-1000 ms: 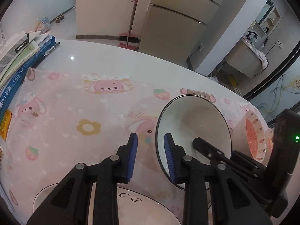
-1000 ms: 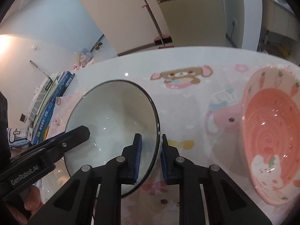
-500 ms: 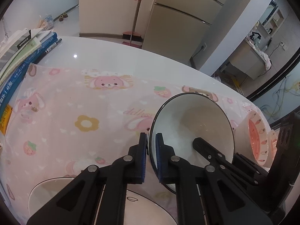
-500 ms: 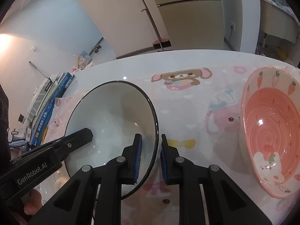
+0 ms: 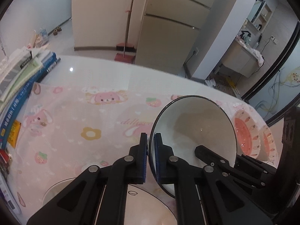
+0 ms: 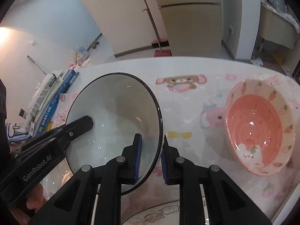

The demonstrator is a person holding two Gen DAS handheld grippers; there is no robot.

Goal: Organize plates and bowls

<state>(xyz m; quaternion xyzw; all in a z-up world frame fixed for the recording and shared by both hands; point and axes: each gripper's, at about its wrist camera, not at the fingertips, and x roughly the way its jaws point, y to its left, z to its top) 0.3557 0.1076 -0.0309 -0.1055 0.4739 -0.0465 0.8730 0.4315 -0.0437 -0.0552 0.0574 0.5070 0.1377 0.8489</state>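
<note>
Left gripper (image 5: 150,157) newly clamped (white bowl (image 5: 195,129))

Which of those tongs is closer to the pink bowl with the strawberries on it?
The right. The right tongs pinch the white bowl's rim on the side facing the pink bowl. The left tongs grip the opposite rim, with the white bowl between them and the pink one.

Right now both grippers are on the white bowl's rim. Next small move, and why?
Probably carry the white bowl toward the pink bowl for nesting. The left gripper and right gripper each pinch its black rim on opposite sides, the bowl is tilted, and the pink bowl sits empty nearby.
</note>
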